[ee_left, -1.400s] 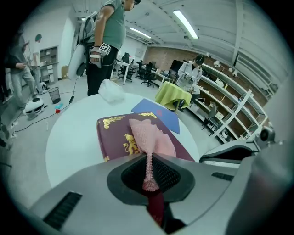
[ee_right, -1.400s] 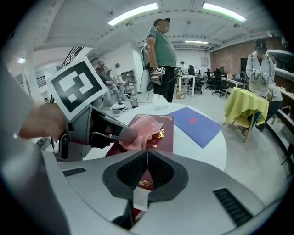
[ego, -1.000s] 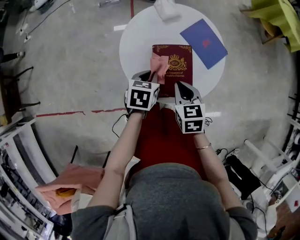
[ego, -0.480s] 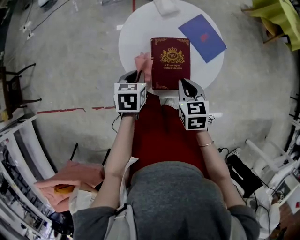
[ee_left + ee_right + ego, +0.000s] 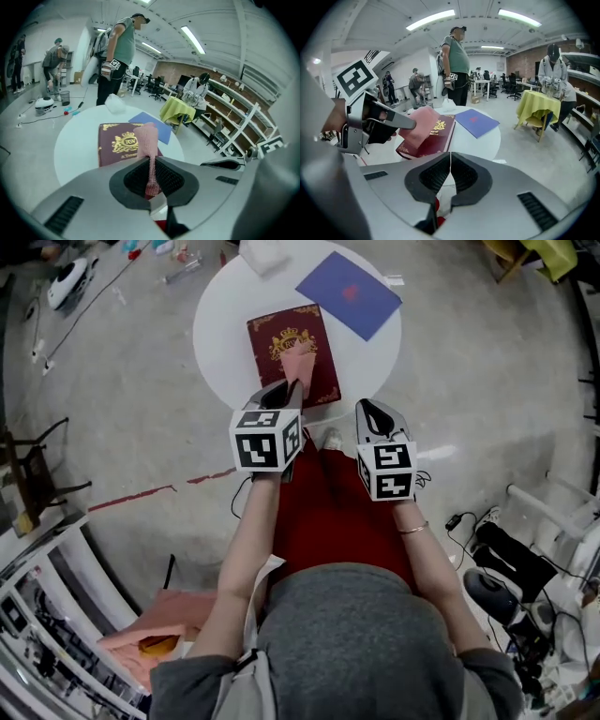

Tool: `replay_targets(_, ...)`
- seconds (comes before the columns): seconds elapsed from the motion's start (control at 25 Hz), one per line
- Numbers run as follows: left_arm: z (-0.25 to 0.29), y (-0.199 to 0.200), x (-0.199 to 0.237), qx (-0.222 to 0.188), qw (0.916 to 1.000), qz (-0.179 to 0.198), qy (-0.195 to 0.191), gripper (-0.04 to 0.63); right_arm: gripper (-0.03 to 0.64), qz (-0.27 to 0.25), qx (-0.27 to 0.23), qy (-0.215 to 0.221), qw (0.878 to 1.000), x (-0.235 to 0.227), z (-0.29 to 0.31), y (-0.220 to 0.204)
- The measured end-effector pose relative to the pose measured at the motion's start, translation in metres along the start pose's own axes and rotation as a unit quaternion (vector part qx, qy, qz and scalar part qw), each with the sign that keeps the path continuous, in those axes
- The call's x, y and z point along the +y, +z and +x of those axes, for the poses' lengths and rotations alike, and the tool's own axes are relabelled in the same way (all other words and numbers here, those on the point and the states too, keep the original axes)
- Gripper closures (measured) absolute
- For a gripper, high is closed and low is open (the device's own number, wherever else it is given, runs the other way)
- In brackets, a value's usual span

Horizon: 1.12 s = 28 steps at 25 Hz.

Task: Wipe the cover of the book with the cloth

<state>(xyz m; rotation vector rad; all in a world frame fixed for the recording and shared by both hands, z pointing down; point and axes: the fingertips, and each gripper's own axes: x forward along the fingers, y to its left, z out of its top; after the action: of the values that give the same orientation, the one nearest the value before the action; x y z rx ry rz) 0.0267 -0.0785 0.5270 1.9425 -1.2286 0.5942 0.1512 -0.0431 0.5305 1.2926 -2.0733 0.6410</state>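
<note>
- On the white table (image 5: 217,329), the left gripper (image 5: 292,388) clamps a pink cloth (image 5: 299,365) that lies on the maroon book (image 5: 272,341).
- At the book's four o'clock, the right gripper (image 5: 369,411) has its jaws together, empty.

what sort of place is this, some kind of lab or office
Probably an open-plan lab or workshop office: long ceiling strip lights, desks with black office chairs at the back, and a bare grey concrete floor marked with red tape.
</note>
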Motion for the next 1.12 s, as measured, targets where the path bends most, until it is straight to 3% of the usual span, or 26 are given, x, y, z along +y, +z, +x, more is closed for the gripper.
replay_targets(0.12,0.017,-0.001,-0.036,0.008,0.9992,0.014,-0.038,0.563,0.588,0.018,-0.004,-0.019,1.0,-0.017,-0.011,-0.008)
replay_targets(0.32,0.037,-0.009,-0.074,0.024,0.9959,0.003,-0.087,0.563,0.588,0.038,-0.003,-0.03,0.999,-0.03,-0.021,-0.018)
replay_targets(0.68,0.039,-0.046,-0.037,0.059,0.9968,0.005,-0.053,0.563,0.588,0.02,0.011,0.003,1.0,-0.005,-0.001,-0.014)
replay_targets(1.12,-0.001,-0.073,0.036,0.047,0.9962,-0.073,0.001,0.563,0.588,-0.05,0.023,0.067,0.996,0.062,0.04,0.009)
